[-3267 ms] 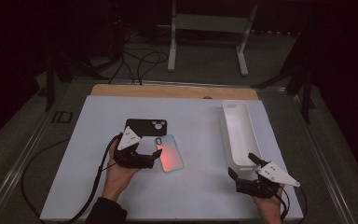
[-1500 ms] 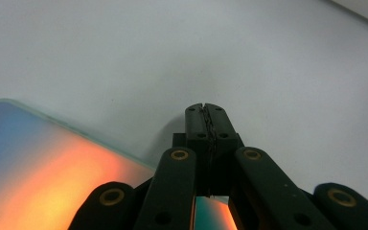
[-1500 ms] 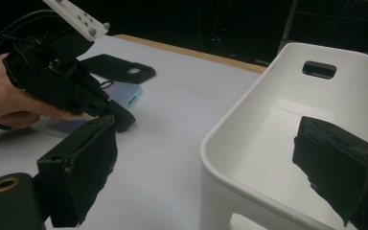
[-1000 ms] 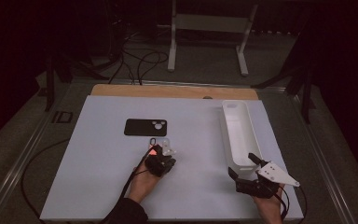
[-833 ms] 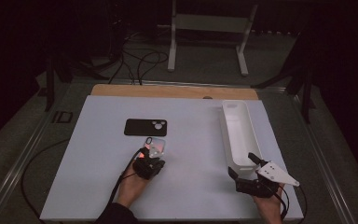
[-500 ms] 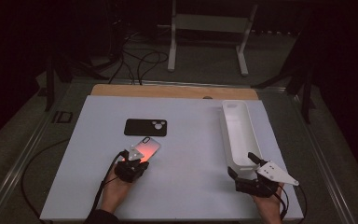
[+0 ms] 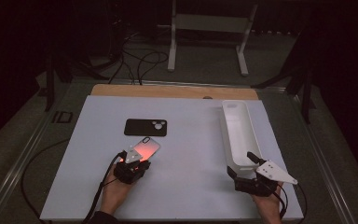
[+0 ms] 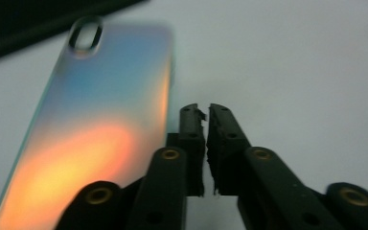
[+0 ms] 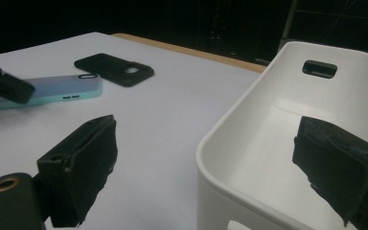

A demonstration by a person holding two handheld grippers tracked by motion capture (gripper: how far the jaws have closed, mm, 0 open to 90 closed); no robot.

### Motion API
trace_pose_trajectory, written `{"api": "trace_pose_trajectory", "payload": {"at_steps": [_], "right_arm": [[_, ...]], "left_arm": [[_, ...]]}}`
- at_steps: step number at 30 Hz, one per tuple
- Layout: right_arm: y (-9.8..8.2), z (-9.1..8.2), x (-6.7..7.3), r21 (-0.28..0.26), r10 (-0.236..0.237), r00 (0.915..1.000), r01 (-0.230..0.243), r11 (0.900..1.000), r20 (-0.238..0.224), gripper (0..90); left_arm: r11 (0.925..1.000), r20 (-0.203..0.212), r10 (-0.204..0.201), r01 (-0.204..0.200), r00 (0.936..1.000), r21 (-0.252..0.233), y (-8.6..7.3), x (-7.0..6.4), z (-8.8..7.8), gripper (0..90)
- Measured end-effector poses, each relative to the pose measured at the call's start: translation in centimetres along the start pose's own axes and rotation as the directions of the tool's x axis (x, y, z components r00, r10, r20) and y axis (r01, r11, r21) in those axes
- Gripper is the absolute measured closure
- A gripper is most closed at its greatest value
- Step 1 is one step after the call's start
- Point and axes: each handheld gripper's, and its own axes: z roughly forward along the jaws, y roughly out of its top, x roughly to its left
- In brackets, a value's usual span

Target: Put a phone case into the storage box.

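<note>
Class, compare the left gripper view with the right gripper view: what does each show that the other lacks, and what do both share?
Left gripper view alone: the left gripper with jaws nearly closed, nothing between them. Right gripper view alone: the white bin, its handle slot, and the right gripper with jaws wide apart. Both: the iridescent phone case lying on the white table, with the black phone case beyond it.

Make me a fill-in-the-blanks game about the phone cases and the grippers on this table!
1. The plain dark phone case is coloured ____.
2. The left gripper has its jaws ____, beside the shiny rainbow case.
3. The right gripper has its jaws ____, around the end wall of the white bin.
4. Inside, the white bin is ____.

Missing words: black; shut; open; empty
</note>
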Motion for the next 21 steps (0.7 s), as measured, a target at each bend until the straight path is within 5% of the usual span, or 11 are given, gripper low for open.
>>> {"api": "trace_pose_trajectory", "payload": {"at_steps": [2,8,12,21], "right_arm": [[0.0,0.0,0.0,0.000,0.000,1.0000,0.000,1.000,0.001,7.8],[0.1,0.1,-0.3,-0.001,-0.001,1.0000,0.001,1.000,-0.003,7.8],[0.2,0.2,-0.4,0.003,-0.001,1.0000,0.001,1.000,-0.008,7.8],[0.5,0.2,-0.4,-0.010,-0.008,0.9997,0.008,1.000,-0.022,7.8]], "left_arm": [[0.9951,-0.013,-0.001,-0.001,0.9999,-0.099,0.2,0.0,-1.7,75.3],[0.9708,-0.046,-0.027,0.015,0.9986,-0.239,-0.5,1.4,-5.7,52.9],[0.9593,-0.085,-0.044,0.018,0.9955,-0.282,-1.9,2.6,-8.0,35.3],[0.9525,-0.163,-0.053,0.001,0.9853,-0.305,-3.7,3.6,-10.8,5.1]]}}
